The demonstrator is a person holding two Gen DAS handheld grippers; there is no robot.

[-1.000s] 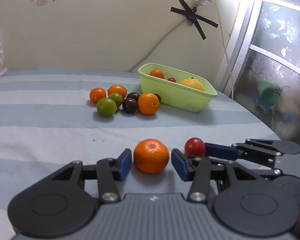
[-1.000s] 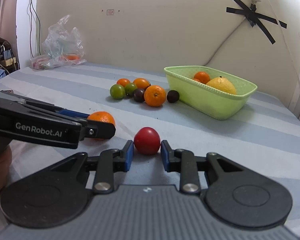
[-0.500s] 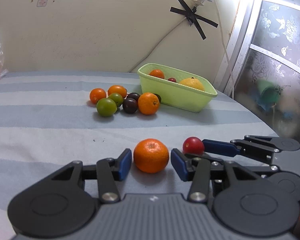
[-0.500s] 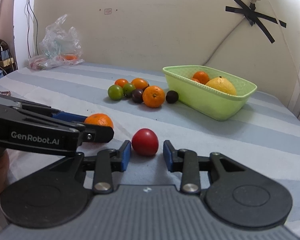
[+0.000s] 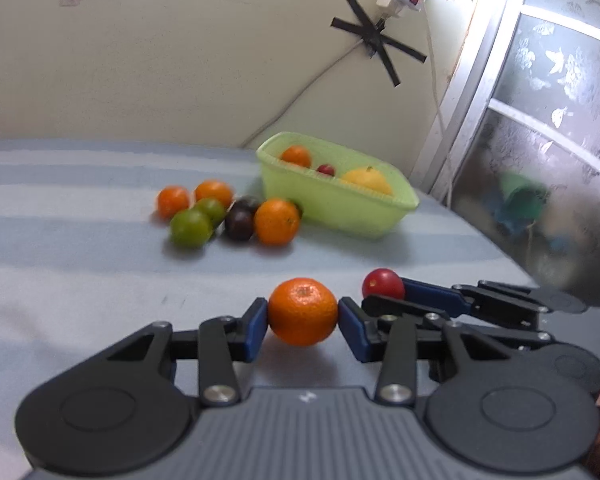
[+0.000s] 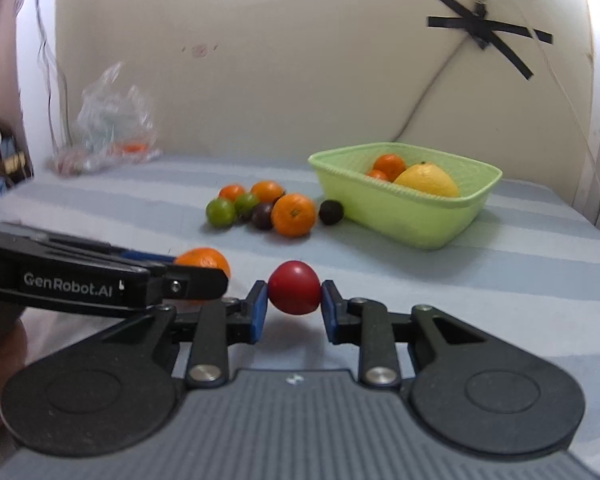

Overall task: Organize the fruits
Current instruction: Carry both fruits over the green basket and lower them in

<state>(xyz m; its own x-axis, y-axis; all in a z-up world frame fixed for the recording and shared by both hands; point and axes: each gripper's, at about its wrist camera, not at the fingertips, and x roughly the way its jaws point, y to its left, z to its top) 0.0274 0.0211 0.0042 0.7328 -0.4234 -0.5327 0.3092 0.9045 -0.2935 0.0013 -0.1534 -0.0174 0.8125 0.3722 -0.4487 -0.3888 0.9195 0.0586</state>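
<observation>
Now my left gripper (image 5: 303, 323) pinches the orange (image 5: 302, 311) between its blue pads, just above the striped cloth (image 5: 80, 264). Beside it, my right gripper (image 6: 293, 306) clamps the red fruit (image 6: 294, 288) the same way. Both point level toward the green basket (image 6: 404, 216). "GenRobot.AI" reads along the left gripper's side. Loose fruits (image 5: 228, 216) cluster near the basket.

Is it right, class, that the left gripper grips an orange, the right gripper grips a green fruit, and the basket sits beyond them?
Not quite. The right gripper grips a red fruit, not a green one; the right wrist view shows it. The left gripper does grip an orange, and the basket sits beyond them.
</observation>
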